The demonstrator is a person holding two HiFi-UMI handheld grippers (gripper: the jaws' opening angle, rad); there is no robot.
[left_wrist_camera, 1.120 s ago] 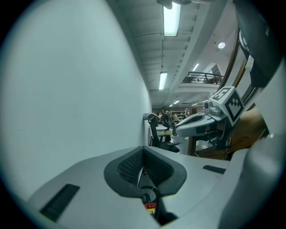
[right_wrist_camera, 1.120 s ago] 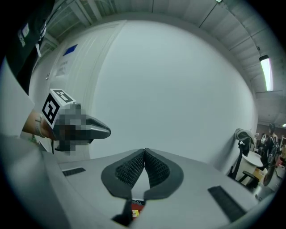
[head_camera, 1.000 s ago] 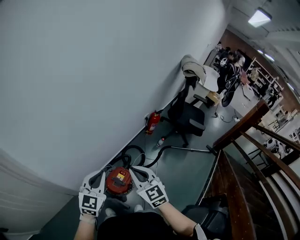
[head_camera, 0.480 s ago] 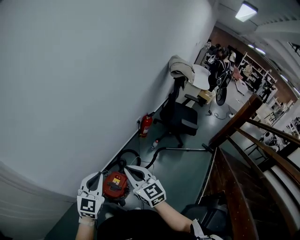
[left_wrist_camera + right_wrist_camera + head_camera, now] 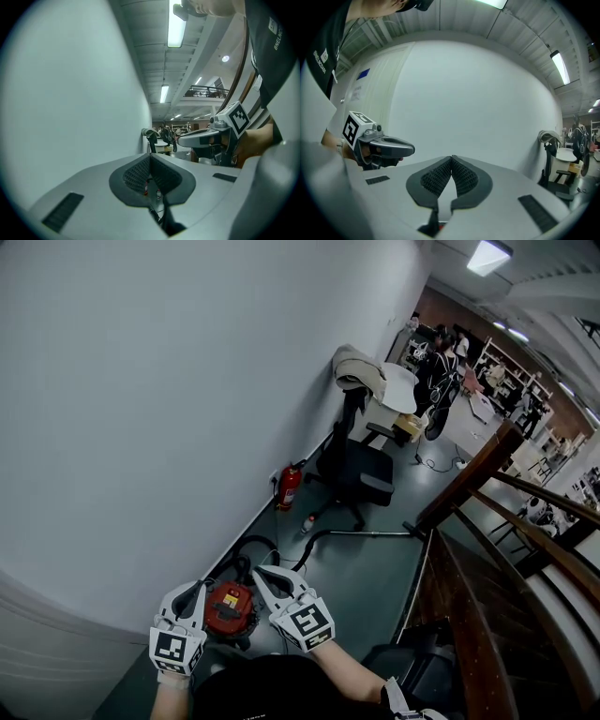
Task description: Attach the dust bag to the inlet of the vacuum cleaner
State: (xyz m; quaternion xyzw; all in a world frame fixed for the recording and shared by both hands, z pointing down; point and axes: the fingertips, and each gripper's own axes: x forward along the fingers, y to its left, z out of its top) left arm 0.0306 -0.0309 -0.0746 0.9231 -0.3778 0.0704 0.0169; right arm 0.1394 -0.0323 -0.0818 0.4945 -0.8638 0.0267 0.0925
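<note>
Both tools are held out side by side, tips toward the plain pale wall point(image 5: 141, 409). Left tool point(image 5: 199, 589): jaws fully together, ribbed pads meeting, nothing gripped. Right tool point(image 5: 261, 572): the same, closed on nothing. Below and between the two tools, the red round-bodied vacuum cleaner point(image 5: 228, 607) sits on the grey-green floor point(image 5: 366, 568). Its black corrugated hose point(image 5: 255, 539) loops just beyond the right tool's tip. Farther beyond that tip, against the wall, stands a red fire extinguisher point(image 5: 287, 488), then a black office chair point(image 5: 356, 470). Well off to the right tool's right runs a brown wooden stair rail point(image 5: 469, 486).
</note>
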